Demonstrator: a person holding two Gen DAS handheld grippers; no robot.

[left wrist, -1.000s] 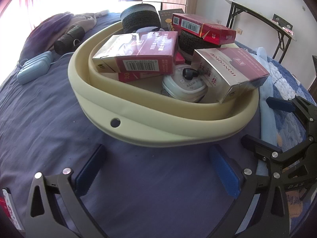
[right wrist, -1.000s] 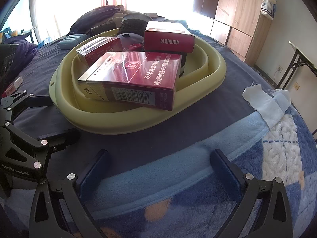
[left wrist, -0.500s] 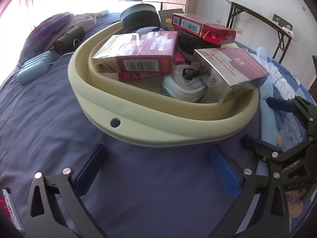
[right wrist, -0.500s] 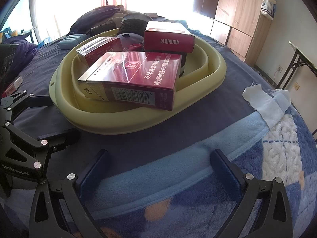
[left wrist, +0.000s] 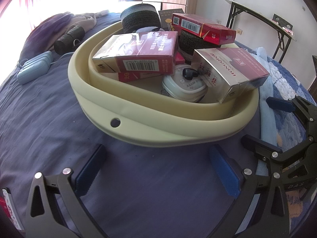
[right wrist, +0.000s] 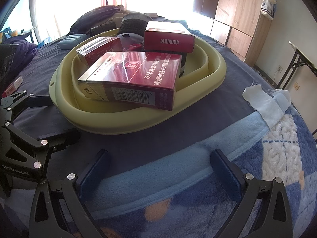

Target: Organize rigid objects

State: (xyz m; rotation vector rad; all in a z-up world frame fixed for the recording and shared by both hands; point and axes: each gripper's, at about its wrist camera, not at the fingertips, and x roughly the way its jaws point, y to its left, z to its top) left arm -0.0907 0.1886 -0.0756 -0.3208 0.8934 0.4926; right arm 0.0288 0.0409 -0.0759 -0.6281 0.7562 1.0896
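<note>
A cream collapsible basin [left wrist: 158, 123] [right wrist: 198, 91] sits on the bed and holds several red cigarette cartons [left wrist: 138, 53] [right wrist: 136, 77], two black foam rolls [left wrist: 140, 17] and a white round case [left wrist: 184, 85] with a small black piece on it. My left gripper [left wrist: 158, 156] stands open just short of the basin's near wall, nothing between its fingers. My right gripper [right wrist: 160, 160] is open too, over the blue blanket in front of the basin. Each gripper shows at the edge of the other's view, the right gripper [left wrist: 263, 123] and the left gripper [right wrist: 53, 117].
On the purple sheet left of the basin lie a pale blue case [left wrist: 33, 69] and a black roll [left wrist: 69, 39] beside heaped clothes [left wrist: 59, 21]. A small red pack [right wrist: 12, 85] lies at the far left. A folding table [left wrist: 261, 17] and a wooden wardrobe [right wrist: 237, 13] stand beyond the bed.
</note>
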